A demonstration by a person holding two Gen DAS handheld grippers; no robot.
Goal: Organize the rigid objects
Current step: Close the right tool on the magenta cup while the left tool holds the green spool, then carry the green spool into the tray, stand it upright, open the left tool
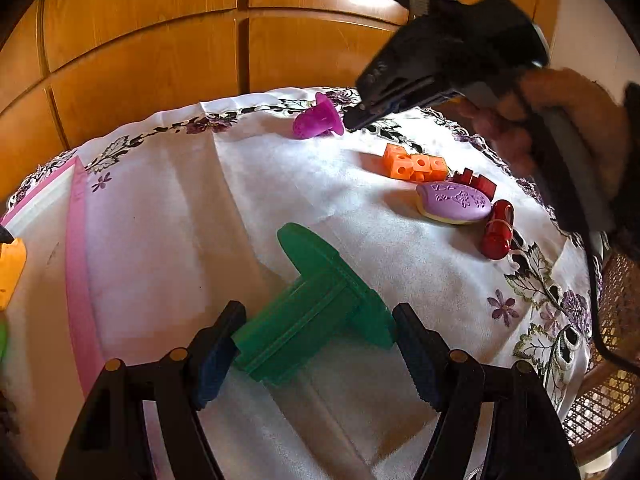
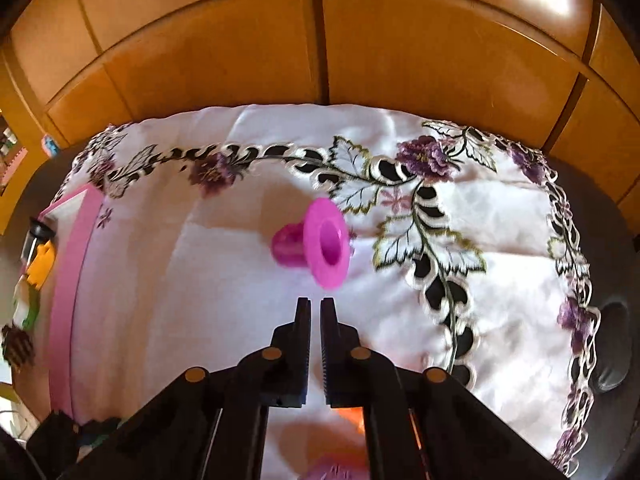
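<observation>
In the left wrist view my left gripper (image 1: 316,344) has its jaws spread around a green spool-shaped plastic part (image 1: 316,300) lying on the white cloth; the left finger touches it, the right stands just beside its flange. My right gripper (image 1: 354,120) hovers at the far edge, tips next to a magenta flanged cup (image 1: 316,120). In the right wrist view that gripper (image 2: 315,308) is shut and empty, just short of the magenta cup (image 2: 320,246) lying on its side. An orange cube block (image 1: 416,166), a dark red piece (image 1: 476,182), a purple oval (image 1: 454,202) and a red capsule (image 1: 498,230) lie to the right.
A pink-rimmed tray (image 1: 78,248) sits at the left with a yellow item (image 1: 10,270) in it; it also shows in the right wrist view (image 2: 66,280). The embroidered tablecloth (image 2: 432,240) covers a round table. Wooden cabinet doors (image 2: 320,40) stand behind. A wicker chair (image 1: 608,380) is at the right.
</observation>
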